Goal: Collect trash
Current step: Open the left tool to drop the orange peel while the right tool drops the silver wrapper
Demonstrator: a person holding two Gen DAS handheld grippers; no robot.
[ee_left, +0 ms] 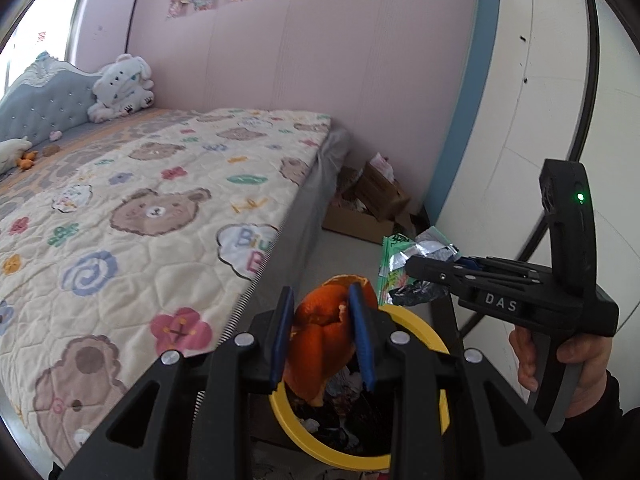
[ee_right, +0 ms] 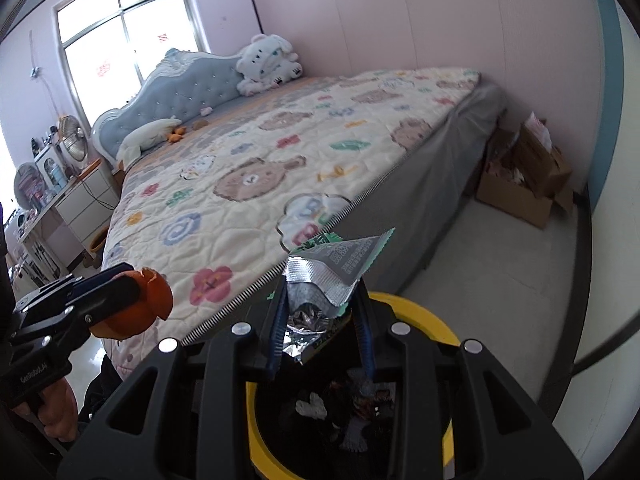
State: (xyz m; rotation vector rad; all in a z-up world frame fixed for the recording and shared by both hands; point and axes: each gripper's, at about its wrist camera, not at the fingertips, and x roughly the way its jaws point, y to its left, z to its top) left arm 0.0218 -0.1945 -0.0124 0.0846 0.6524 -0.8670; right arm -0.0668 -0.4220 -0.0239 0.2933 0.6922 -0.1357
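Orange peel [ee_left: 320,344], curled and torn with a pale ragged rim, is pinched between the blue pads of the left gripper [ee_left: 322,334] in the left wrist view, held just above the yellow-rimmed trash bin [ee_left: 420,320], whose dark inside already holds scraps. To the right, the right gripper [ee_left: 416,268], gripped by a hand [ee_left: 568,364], clamps a crumpled green and silver foil wrapper [ee_left: 400,264] beside the peel, near the bin's far rim. A bed [ee_left: 140,216] with a bear-print quilt fills the left, its edge close beside the bin; a narrow strip of pale floor runs between the bed and the white wall, with an open cardboard box [ee_left: 360,208] at its far end. From the right wrist view, the right gripper [ee_right: 322,320] pinches the foil wrapper [ee_right: 328,276], its silver lining folded outward, directly over the bin [ee_right: 424,316]. At left, the left gripper [ee_right: 120,288] grips the orange peel [ee_right: 140,304], held over the bed [ee_right: 280,168] edge, left of the bin. Open floor lies to the right, reaching the cardboard box [ee_right: 520,188] in the corner. A white plush toy [ee_right: 268,60] sits by the tufted blue headboard [ee_right: 180,92].
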